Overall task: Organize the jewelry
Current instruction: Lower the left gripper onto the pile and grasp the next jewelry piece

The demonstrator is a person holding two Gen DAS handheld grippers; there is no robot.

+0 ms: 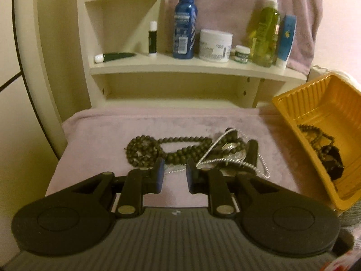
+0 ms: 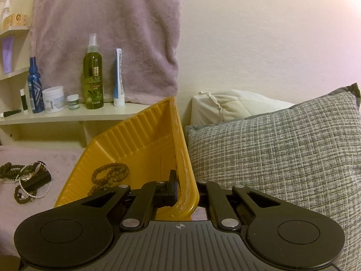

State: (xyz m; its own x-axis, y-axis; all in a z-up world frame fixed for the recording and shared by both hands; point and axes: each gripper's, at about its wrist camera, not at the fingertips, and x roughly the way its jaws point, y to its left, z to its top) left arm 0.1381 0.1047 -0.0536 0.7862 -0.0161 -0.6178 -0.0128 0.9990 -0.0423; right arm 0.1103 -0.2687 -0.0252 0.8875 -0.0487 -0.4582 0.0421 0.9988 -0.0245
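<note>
Looking along your left claw (image 1: 174, 177), you see a mauve towel (image 1: 108, 135) spread over the flat surface, with a cream shelf unit (image 1: 191, 67) behind it against a pale wall. A second mauve towel (image 2: 108, 33) hangs behind the shelf. To the right sit a grey woven cushion (image 2: 270, 153) and a white pillow (image 2: 225, 106).

On the lower shelf you can count two bottles, a blue one (image 1: 183, 24) and a green olive one (image 1: 265, 36); two jars, a large white jar (image 1: 215, 45) and a small jar (image 1: 241, 53); a blue-and-white tube (image 1: 286, 40) standing on its cap; an upright black stick (image 1: 152, 39); and a dark tube (image 1: 115, 57) lying flat.

The jewelry lies in one tangle on the towel: a dark bead necklace (image 1: 158, 148), a silver chain (image 1: 225, 155) and a black cylinder (image 1: 251, 152), all touching. More brown beads (image 2: 110, 174) rest inside the yellow tray (image 1: 315, 103), beside a dark object I cannot identify.

Your left claw is slightly spread, with nothing between its blue pads (image 1: 160, 175); it hangs just short of the tangle. Your right claw (image 2: 186, 192) is pinching the tray's near rim, tilting it toward the towel. Bare towel lies left of the beads, and the tray's edge stands close on the right of the tangle.
</note>
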